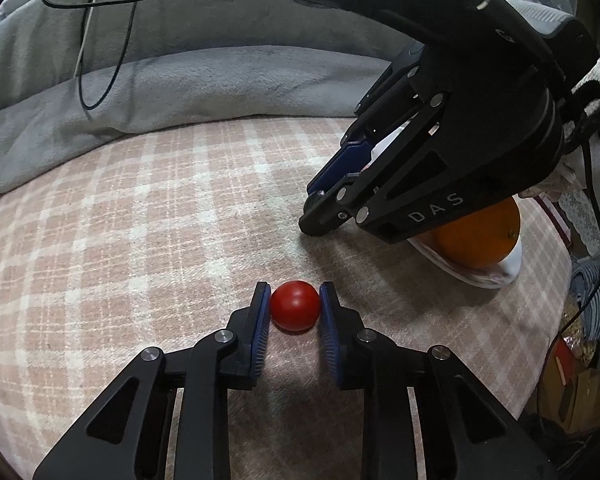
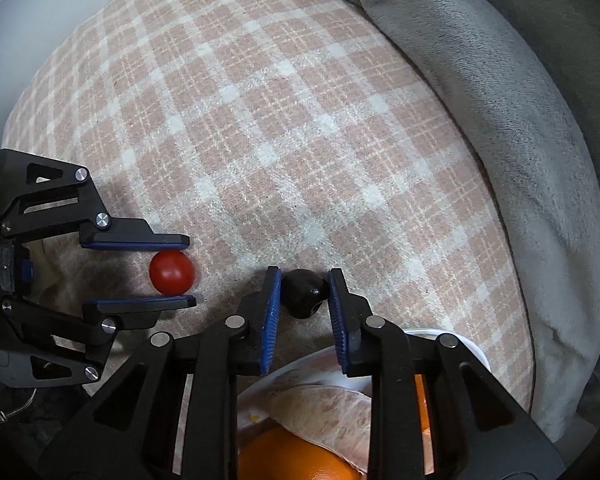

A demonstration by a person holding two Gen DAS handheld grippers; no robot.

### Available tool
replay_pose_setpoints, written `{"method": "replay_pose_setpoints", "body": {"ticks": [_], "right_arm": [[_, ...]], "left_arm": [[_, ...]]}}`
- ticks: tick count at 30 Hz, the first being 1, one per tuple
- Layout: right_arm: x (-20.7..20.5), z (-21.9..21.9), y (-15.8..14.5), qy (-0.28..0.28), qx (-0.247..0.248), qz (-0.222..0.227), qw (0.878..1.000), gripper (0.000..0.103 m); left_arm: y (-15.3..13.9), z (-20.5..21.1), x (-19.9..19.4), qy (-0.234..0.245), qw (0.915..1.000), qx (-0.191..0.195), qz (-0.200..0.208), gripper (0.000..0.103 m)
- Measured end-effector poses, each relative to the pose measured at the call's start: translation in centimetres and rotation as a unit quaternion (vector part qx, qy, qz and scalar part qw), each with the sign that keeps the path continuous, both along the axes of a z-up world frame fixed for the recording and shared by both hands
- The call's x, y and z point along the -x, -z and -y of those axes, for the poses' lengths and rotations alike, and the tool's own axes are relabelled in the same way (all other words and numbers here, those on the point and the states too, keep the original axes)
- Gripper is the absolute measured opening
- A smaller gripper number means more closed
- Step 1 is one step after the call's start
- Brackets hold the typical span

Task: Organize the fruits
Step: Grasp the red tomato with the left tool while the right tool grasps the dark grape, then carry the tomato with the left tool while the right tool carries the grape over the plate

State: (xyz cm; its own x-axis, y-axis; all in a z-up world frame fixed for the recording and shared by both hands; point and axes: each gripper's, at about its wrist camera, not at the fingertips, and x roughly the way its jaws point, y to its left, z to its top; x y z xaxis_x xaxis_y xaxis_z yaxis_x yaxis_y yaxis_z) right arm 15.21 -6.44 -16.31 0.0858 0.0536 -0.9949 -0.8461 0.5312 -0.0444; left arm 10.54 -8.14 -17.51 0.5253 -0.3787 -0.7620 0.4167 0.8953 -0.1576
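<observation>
On the bed surface: a pink plaid blanket [image 2: 300, 128] is covering the work area, with a grey fleece blanket [image 1: 204, 92] bunching along its far edge.
Left gripper [image 1: 295, 304]: its blue pads are pressing on both sides of a red cherry tomato [image 1: 294, 305]; the fingers are pinching it.
Tomato position: it is sitting between the left fingertips, at the very tips, and is resting on the plaid blanket; the right wrist view is showing the same grip from the side [image 2: 172, 272].
Right gripper [image 2: 304, 294]: pointing steeply down at the blanket, its pads are closing against a small dark round fruit [image 2: 304, 293]; the fingers are pinching it.
Dark fruit position: it is lying between the right fingertips, touching both pads, down on the blanket.
Spacing: the two grippers are working near each other, not touching.
Plate [image 1: 495, 278]: a white plate is standing just behind the right gripper, holding an orange [image 1: 479, 240] and a pale peeled citrus piece [image 2: 323, 416].
Cables [image 1: 100, 40]: black and white leads are lying on the grey blanket.
</observation>
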Motion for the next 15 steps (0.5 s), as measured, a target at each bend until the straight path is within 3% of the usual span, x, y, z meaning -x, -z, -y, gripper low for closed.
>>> {"method": "replay_pose_setpoints", "body": {"ticks": [15], "right_arm": [[-0.2, 2.6, -5.6, 0.044, -0.094, 0.04, 0.994, 0.024]], "left_arm": [[-3.4, -1.5, 1.9, -0.01, 0.9992, 0.014, 0.035, 0.023]]}}
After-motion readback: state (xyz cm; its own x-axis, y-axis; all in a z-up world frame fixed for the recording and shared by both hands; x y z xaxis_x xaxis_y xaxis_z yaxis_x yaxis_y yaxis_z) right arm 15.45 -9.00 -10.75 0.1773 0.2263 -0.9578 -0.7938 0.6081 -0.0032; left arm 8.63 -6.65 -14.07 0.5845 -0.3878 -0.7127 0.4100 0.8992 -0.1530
